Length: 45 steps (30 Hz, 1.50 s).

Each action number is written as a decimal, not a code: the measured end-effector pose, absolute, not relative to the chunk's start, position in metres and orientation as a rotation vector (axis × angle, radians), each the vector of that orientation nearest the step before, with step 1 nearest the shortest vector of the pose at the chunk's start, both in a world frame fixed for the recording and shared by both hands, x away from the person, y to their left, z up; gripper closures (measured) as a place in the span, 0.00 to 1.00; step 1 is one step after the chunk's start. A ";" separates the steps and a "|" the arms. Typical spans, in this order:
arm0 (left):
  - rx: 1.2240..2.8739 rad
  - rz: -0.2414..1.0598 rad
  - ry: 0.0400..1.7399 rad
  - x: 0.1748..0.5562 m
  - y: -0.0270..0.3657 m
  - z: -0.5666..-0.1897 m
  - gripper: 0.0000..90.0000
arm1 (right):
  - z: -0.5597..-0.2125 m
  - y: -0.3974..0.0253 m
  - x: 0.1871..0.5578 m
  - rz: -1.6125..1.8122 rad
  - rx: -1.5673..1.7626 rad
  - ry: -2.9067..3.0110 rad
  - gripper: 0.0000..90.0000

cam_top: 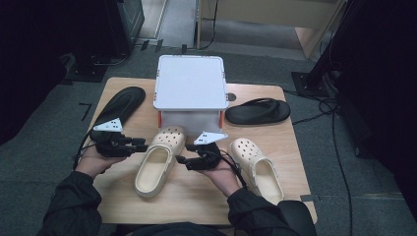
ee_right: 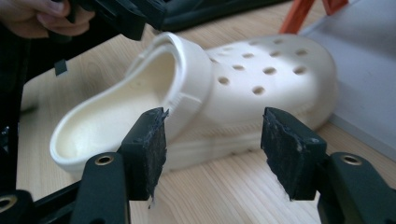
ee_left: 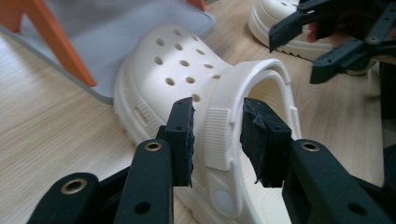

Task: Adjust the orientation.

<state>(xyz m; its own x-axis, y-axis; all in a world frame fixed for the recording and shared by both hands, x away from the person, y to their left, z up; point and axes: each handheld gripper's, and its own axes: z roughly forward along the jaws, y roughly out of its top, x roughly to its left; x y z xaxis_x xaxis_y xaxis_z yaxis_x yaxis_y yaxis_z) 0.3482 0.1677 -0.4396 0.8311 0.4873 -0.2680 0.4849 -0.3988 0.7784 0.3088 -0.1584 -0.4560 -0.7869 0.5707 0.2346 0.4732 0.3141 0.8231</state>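
We have the cream clog [cam_top: 156,163] lying on the desk [cam_top: 196,196] between our two grippers. The left gripper [ee_left: 217,140] stands narrowly apart around the clog's heel strap [ee_left: 219,135], not yet pinching. The right gripper [ee_right: 212,142] is spread wide just short of the clog's side. If the left fingers [ee_left: 183,137] close on the strap alone, we risk it pivoting so the clog swings or slides against the storage box [cam_top: 191,81] beyond them.

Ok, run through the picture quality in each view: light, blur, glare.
High view: the room around the table is dark, the white box lid bright and nearly washed out. Left gripper view: the cream clog is sharp, the left claw slightly soft. Right gripper view: bright glare on the clog's toe, right claw soft.
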 end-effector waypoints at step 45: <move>2.035 -0.076 0.792 0.355 0.164 -0.456 0.69 | -0.461 -0.128 0.317 1.391 1.040 2.501 0.58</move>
<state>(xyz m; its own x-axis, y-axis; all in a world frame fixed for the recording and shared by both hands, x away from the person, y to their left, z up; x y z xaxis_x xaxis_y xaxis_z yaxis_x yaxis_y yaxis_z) 0.3551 0.1643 -0.4562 0.7909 0.5039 -0.3473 0.5608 -0.3694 0.7410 0.3174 -0.1281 -0.4612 -0.7626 0.6037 0.2325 0.5160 0.3508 0.7815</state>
